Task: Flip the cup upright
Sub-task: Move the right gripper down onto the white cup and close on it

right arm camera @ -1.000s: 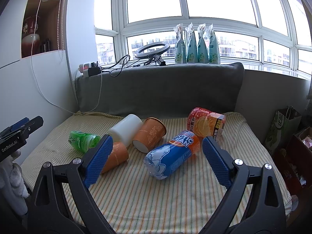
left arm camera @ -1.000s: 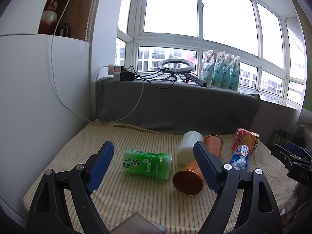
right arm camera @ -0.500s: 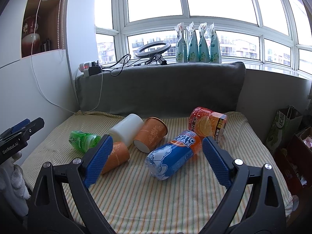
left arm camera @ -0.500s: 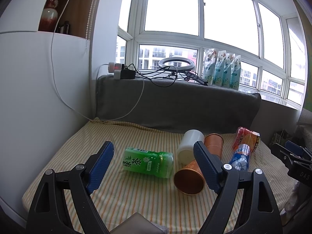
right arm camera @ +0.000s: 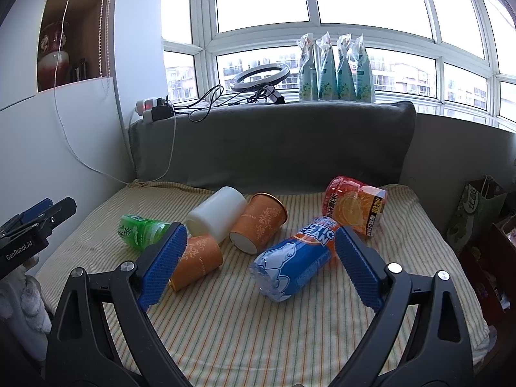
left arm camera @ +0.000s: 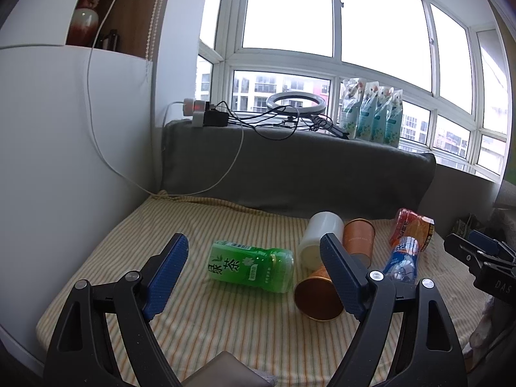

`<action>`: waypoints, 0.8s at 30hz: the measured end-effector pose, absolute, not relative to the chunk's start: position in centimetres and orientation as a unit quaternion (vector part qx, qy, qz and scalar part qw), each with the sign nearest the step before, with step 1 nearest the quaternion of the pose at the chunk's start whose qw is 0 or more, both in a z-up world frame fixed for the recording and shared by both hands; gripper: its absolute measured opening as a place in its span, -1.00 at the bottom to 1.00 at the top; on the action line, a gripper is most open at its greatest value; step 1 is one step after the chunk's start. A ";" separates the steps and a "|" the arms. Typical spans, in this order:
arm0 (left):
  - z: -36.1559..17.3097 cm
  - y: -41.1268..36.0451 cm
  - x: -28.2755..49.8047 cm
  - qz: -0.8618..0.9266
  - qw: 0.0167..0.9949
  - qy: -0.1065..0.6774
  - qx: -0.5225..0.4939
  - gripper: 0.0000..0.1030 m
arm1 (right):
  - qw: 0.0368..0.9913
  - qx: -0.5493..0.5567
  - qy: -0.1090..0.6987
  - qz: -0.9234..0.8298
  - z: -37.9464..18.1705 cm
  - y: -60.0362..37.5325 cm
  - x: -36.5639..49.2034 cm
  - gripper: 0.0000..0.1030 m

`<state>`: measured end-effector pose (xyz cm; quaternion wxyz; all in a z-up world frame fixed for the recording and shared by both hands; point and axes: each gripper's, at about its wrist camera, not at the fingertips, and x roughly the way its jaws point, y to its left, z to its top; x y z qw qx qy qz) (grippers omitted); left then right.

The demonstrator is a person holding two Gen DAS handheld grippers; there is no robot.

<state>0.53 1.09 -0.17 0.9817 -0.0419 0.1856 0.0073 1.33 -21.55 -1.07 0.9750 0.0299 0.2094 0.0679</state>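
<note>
Three cups lie on their sides on the striped mat (right arm camera: 290,332). An orange cup (right arm camera: 200,256) lies nearest, its mouth showing in the left wrist view (left arm camera: 317,295). A second orange cup (right arm camera: 259,222) (left arm camera: 358,237) lies behind it. A white cup (right arm camera: 217,213) (left arm camera: 317,237) lies between them. My left gripper (left arm camera: 254,272) is open and empty, above the mat's near side. My right gripper (right arm camera: 259,262) is open and empty, short of the cups.
A green tea bottle (left arm camera: 250,264) (right arm camera: 140,227), a blue bottle (right arm camera: 295,262) (left arm camera: 403,256) and an orange jar (right arm camera: 354,204) lie on the mat. A grey cushion (right arm camera: 274,145) backs it. Cables, a ring light (right arm camera: 259,77) and pouches sit on the sill.
Both grippers have drifted slightly; the objects sit a little higher in the right view. Nothing on the mat has moved.
</note>
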 end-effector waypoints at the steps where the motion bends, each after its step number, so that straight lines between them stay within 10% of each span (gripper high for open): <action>1: -0.3 1.2 0.6 0.008 0.982 0.187 -0.041 0.63 | 0.975 0.030 0.211 0.070 -1.1 -21.5 1.5 0.84; 24: -5.4 6.7 0.6 0.028 0.958 0.277 -0.068 0.63 | 0.890 0.143 0.387 0.194 -2.6 -18.2 15.4 0.83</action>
